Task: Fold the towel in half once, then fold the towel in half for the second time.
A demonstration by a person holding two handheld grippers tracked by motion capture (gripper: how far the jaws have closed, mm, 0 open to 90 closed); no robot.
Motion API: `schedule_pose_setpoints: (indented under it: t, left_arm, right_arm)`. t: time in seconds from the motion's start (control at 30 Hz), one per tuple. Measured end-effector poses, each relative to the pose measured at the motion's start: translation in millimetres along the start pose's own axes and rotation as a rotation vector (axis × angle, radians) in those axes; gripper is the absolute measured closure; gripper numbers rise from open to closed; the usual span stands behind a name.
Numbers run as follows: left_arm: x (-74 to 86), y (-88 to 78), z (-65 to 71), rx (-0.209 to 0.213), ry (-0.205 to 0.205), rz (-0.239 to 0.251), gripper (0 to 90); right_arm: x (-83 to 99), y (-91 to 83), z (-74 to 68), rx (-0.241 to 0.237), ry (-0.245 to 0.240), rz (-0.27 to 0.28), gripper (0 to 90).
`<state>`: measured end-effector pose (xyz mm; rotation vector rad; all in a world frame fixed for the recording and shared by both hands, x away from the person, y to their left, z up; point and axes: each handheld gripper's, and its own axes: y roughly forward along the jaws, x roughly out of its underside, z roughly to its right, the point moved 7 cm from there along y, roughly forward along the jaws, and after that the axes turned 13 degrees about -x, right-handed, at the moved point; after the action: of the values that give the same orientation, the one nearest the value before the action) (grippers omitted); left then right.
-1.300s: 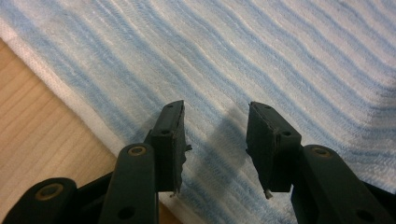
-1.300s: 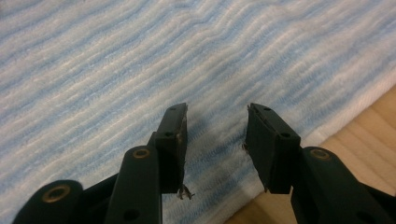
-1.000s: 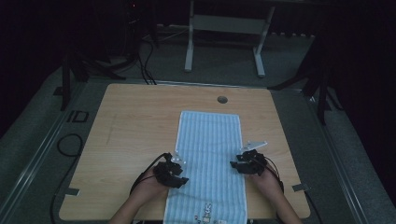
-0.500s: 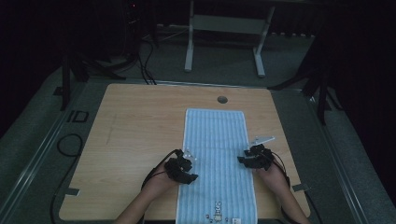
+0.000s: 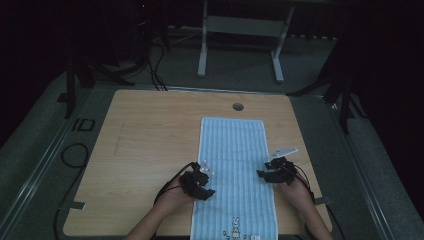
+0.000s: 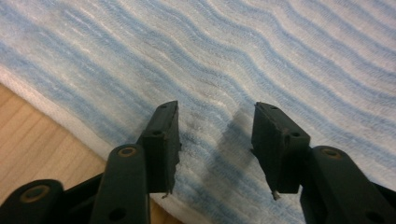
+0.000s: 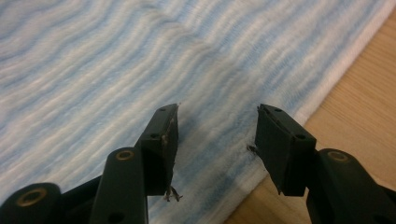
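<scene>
A long blue-and-white striped towel (image 5: 232, 150) lies flat down the middle of the wooden table (image 5: 150, 130), its near end hanging over the front edge. My left gripper (image 5: 207, 192) rests at the towel's left edge, my right gripper (image 5: 260, 173) at its right edge. In the left gripper view the jaws of the left gripper (image 6: 215, 109) stand apart over the towel (image 6: 233, 56), gripping nothing. In the right gripper view the right gripper (image 7: 217, 112) also stands apart just above the cloth (image 7: 116, 56), near its hem. Both pairs of jaws have just been opening, with nothing pinched between them.
A round cable hole (image 5: 238, 106) sits near the table's far edge. Bare wood lies left of the towel. Beyond the table stand a white frame's legs (image 5: 202, 55) and floor cables (image 5: 75, 155). A small printed figure (image 5: 234, 227) marks the towel's near end.
The towel has slid slightly to the right on the table, and both hands with their grippers have shifted right with it.
</scene>
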<state>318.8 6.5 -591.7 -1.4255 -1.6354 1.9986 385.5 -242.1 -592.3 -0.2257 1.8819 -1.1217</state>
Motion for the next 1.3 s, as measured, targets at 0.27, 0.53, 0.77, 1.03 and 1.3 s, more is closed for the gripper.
schedule_pose_setpoints:
  t: [0.27, 0.53, 0.77, 1.03, 1.3]
  left_arm:
    - [-8.1, -18.5, -43.8, -0.098, -0.087, 0.032, 46.7]
    - [-27.1, -6.5, -93.8, -0.183, -0.155, 0.032, 44.8]
    - [-41.7, 18.9, -117.3, -0.226, -0.187, 0.022, 43.6]
    - [-46.1, 44.8, -128.9, -0.252, -0.211, -0.021, 43.2]
    - [-50.7, 48.9, -121.3, -0.239, -0.197, -0.002, 59.4]
  right_arm:
    - [-14.5, -26.6, 7.2, 0.011, 0.007, 0.060, 47.4]
    - [-27.6, -25.8, 47.3, 0.046, 0.091, 0.035, 49.4]
    - [-33.2, -4.9, 73.4, 0.040, 0.172, -0.015, 51.5]
    - [-36.0, 10.4, 75.9, 0.057, 0.183, -0.050, 56.4]
    - [-38.8, 13.8, 68.9, 0.070, 0.147, -0.069, 71.4]
